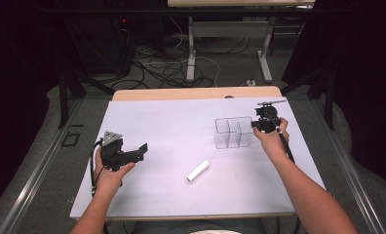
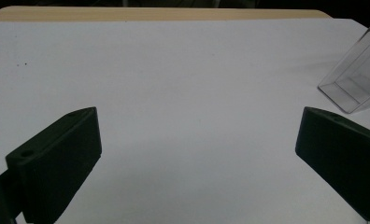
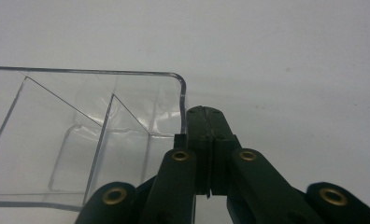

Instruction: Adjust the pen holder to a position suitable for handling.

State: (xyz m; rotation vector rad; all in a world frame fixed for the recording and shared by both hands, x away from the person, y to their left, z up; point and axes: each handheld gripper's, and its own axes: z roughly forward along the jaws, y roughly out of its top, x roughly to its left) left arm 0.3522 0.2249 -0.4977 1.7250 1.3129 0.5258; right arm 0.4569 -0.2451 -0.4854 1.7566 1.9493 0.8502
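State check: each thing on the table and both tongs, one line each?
Clear divided box: upright on the white table, all compartments empty, right wall touched by the right tongs.
White cylinder: lying on its side, apart from both tongs.
Left tongs: open wide, nothing between the jaws.
Right tongs: shut, jaws together beside the box corner; whether they pinch the wall is unclear.

Clear box (image 1: pixel 234 132), white cylinder (image 1: pixel 198 170), black grippers (image 1: pixel 142 148)
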